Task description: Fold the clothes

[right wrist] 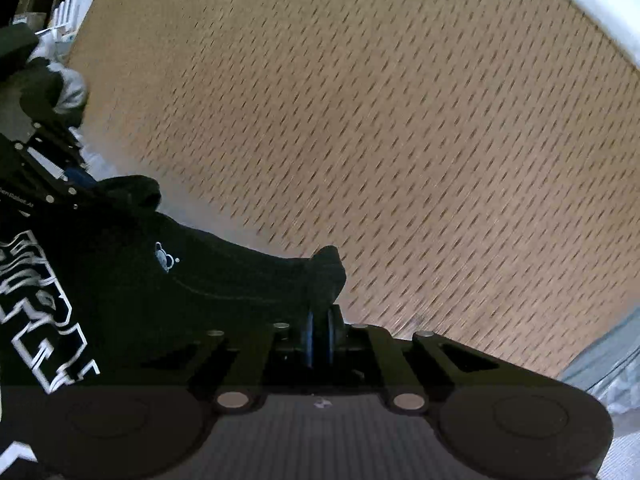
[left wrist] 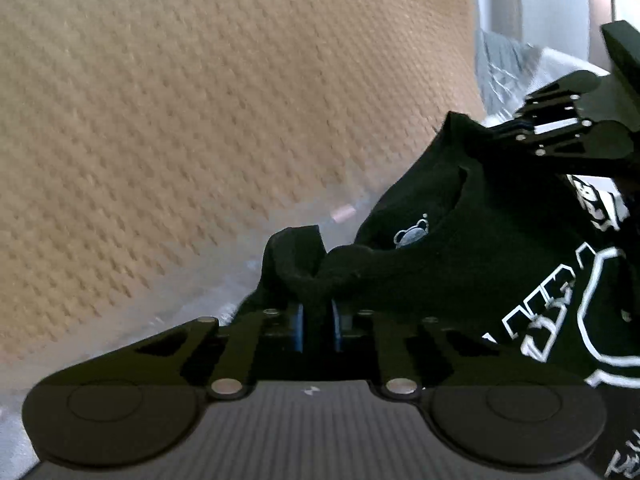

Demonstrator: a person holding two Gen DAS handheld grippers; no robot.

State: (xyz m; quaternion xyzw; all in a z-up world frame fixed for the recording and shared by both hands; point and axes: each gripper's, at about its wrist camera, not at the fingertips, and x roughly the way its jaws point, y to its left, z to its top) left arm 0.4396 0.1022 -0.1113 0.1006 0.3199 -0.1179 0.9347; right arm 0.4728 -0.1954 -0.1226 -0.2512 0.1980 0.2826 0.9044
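In the left wrist view, the left gripper [left wrist: 320, 320] is clamped on a bunched edge of the black T-shirt [left wrist: 480, 248], which spreads toward three o'clock. In the right wrist view, the right gripper [right wrist: 320, 332] is pinched on another edge, the shirt trailing toward nine o'clock over the tan textured surface [right wrist: 400, 120].

The lifting step is judged to be in hand; next, an even carry-over is called for. A small bear logo [left wrist: 412, 234] is seen; the white lettering [left wrist: 540, 312] cannot be read.

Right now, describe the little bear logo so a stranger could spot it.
Over the tan woven mat both grippers pinch a black printed T-shirt. Just below its neckline sits a small pale bear-head logo, much smaller than the big white outlined lettering beside it.
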